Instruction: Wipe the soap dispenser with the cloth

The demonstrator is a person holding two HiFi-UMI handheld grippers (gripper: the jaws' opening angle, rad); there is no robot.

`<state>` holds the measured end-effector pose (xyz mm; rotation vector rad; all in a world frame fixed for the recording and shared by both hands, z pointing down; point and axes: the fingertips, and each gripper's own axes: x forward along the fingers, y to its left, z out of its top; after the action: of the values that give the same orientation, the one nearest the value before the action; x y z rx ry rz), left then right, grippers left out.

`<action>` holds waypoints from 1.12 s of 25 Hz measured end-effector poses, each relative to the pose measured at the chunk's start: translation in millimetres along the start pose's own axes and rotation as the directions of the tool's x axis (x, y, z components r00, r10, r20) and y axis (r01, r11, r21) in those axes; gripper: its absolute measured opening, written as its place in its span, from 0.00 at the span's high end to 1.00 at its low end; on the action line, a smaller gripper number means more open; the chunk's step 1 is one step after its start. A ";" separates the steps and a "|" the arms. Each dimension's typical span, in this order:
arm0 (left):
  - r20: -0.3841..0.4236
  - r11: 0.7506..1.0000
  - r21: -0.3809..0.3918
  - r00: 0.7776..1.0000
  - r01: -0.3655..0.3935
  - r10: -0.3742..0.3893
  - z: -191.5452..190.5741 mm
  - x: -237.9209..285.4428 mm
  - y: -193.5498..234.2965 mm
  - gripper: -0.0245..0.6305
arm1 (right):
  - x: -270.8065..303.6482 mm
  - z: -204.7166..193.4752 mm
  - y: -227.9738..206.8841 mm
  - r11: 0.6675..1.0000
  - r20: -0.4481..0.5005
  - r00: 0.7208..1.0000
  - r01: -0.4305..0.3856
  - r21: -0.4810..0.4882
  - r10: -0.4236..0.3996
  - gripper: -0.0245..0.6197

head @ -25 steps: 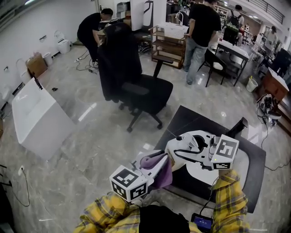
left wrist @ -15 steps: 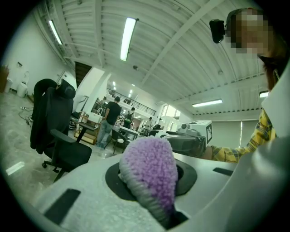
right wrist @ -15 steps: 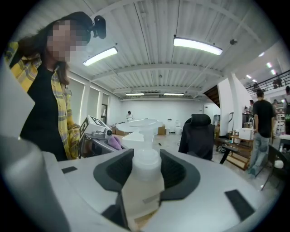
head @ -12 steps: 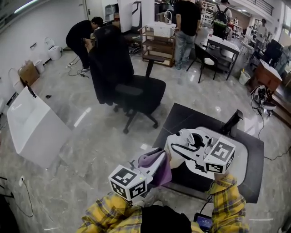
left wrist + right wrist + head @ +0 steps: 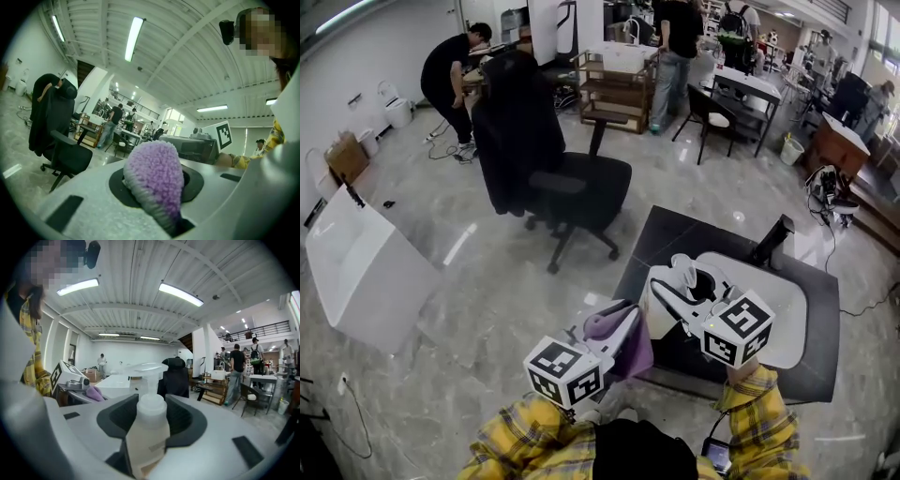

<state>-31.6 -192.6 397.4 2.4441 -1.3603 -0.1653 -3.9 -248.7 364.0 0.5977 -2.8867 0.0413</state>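
Left hand-held gripper [image 5: 625,322] clamps purple cloth [image 5: 157,178], close to the person's lap. Just right of it, right hand-held gripper [image 5: 673,284] grips soap dispenser [image 5: 146,427] round its bottle, approx. upright w/ pump on top, over dark tabletop [image 5: 675,239]. Cloth side is nearer: wipe likely needs a short move rightward.

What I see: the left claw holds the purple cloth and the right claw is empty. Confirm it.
Wrong on one point: the right claw is not empty but shut on the soap dispenser, as the right gripper view shows. The left claw holds the purple cloth.
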 end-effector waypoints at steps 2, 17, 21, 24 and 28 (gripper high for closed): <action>0.001 1.000 0.000 1.000 0.003 -0.003 -0.6 -1.0 1.5 0.88 | 1.4 -1.2 -2.1 0.998 0.004 0.998 0.059 0.018 -0.059 0.70; 0.041 1.000 0.029 0.999 -0.003 0.001 12.4 -16.9 -4.2 0.88 | -2.9 0.6 -4.9 0.916 0.030 0.922 0.378 0.137 -0.385 0.70; 0.047 0.999 0.035 0.999 -0.003 0.001 18.5 -19.3 -6.5 0.88 | -2.1 4.7 -4.2 0.894 0.032 0.903 0.418 0.159 -0.428 0.71; 0.054 0.999 0.039 0.999 -0.003 0.001 20.9 -17.1 -9.3 0.88 | -2.6 5.9 0.2 0.912 0.032 0.921 0.379 0.159 -0.388 0.71; 0.080 0.997 0.080 0.997 -0.024 0.017 29.1 -11.4 -10.5 0.88 | -16.6 6.9 11.1 0.928 0.065 0.932 0.345 0.138 -0.356 0.62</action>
<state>-36.9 -184.7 365.8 2.5135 -1.4520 -0.2086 5.4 -232.5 354.1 1.1590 -2.8268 0.1479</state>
